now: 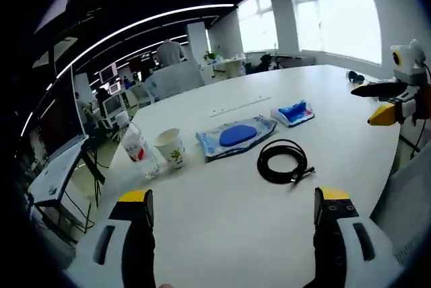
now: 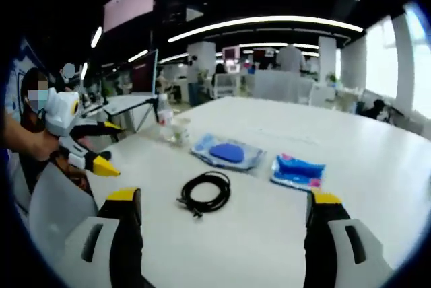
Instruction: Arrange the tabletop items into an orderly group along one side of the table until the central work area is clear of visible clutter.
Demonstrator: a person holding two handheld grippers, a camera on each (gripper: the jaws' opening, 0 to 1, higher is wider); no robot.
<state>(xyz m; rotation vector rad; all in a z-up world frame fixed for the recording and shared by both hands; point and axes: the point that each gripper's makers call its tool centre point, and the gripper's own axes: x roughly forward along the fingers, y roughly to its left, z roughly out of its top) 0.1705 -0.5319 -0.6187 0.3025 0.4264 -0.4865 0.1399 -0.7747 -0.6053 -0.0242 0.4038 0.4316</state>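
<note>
On the white table [image 1: 229,227] lie a coiled black cable [image 1: 283,161], a clear packet with a blue oval pad [image 1: 236,135] and a smaller blue-and-white packet [image 1: 293,112]. A paper cup [image 1: 171,147] and a water bottle with a red label [image 1: 137,146] stand near the table's edge. My left gripper [image 1: 232,210] is open above the near table, nothing between its jaws. My right gripper [image 2: 221,210] is open too, a little short of the cable [image 2: 205,192]. The blue pad packet [image 2: 227,153], small packet [image 2: 297,171], cup [image 2: 180,130] and bottle [image 2: 163,113] lie beyond it.
The right gripper [image 1: 390,96] enters the left gripper view at the right edge. The left gripper [image 2: 81,141], held by a hand, shows at the left of the right gripper view. Office chairs, desks and monitors [image 1: 111,73] stand behind the table. A person [image 1: 168,52] stands far back.
</note>
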